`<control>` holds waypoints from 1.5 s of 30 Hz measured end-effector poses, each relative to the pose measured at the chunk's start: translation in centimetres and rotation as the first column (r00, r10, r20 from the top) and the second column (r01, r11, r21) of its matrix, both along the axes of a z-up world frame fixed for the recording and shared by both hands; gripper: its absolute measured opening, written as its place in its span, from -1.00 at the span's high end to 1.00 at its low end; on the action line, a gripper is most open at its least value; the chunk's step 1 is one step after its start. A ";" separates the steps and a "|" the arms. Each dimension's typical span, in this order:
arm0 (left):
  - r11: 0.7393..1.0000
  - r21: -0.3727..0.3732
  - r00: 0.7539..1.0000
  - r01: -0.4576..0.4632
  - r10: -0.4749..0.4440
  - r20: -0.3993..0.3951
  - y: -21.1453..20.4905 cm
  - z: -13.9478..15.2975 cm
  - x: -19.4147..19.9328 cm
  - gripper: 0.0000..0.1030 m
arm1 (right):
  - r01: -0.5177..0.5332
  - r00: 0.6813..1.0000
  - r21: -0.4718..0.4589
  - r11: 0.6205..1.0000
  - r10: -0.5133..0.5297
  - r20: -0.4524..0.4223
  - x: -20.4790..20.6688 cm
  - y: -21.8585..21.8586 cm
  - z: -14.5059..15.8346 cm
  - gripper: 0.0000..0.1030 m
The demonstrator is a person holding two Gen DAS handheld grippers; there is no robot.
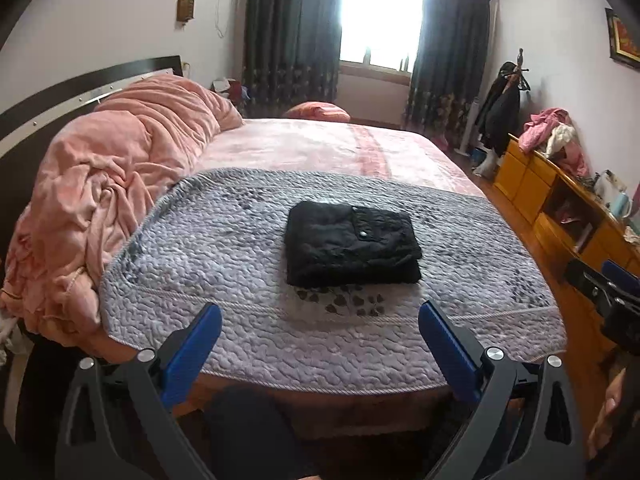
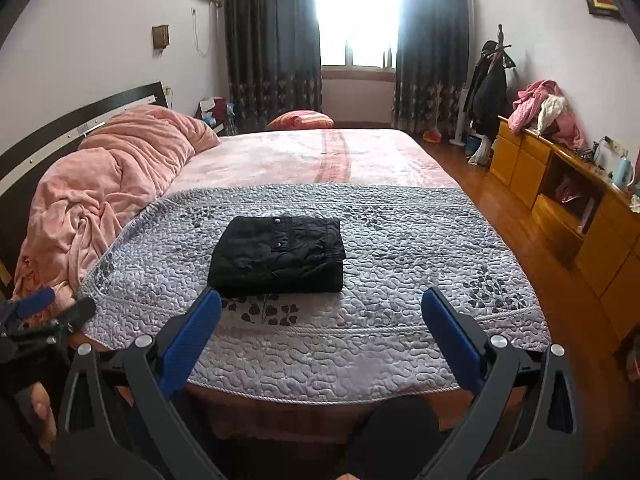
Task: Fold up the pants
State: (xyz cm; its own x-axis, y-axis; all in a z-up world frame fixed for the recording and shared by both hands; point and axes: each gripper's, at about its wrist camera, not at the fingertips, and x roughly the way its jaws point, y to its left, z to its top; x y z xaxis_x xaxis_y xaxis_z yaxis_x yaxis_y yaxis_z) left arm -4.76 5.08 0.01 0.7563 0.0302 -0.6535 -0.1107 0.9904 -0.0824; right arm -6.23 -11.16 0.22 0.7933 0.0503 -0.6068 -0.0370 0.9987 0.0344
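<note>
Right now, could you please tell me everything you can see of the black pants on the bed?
The black pants are folded into a compact, roughly rectangular stack of several layers. The fabric looks crinkled and slightly shiny, with snap buttons on a flap on top. The stack lies flat on the grey quilted bedspread, touching nothing else; both tools are clear of it.

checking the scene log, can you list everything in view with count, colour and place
pants: one, black, folded into a compact stack on the grey quilt
quilt: one, grey, patterned, over the near end of the bed
blanket: one, pink, bunched along the headboard side
bedsheet: one, pink, far half of the bed
pillow: one, orange, far edge of the bed
curtains: two, dark, either side of the window
cabinet: one, yellow wood, right wall
clothes pile: one, pink and white, on the cabinet
left gripper: one, blue pads, open, empty
right gripper: one, blue pads, open, empty
</note>
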 end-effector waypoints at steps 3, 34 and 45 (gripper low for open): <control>1.000 0.010 1.000 0.007 -0.007 -0.006 -0.6 -0.2 -0.7 -0.93 | 0.006 1.000 -0.008 1.000 -0.006 0.007 -0.8 0.5 0.0 -0.94; 1.000 0.015 0.999 0.004 -0.004 0.043 -2.1 1.1 -2.0 -0.93 | -0.041 0.999 -0.001 0.999 0.041 0.016 -1.9 1.9 0.0 -0.94; 0.999 0.038 0.999 -0.008 0.006 0.052 -2.3 1.4 -0.7 -0.93 | -0.039 0.999 -0.002 0.999 0.039 -0.005 -0.5 1.9 -0.6 -0.94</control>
State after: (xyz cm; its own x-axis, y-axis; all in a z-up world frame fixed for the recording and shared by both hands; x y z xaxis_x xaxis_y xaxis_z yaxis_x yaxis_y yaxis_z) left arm -5.47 2.75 1.38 0.7891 0.0598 -0.6114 -0.1140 0.9922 -0.0501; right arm -6.73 -9.25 -0.37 0.7877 0.0803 -0.6108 -0.0759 0.9966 0.0330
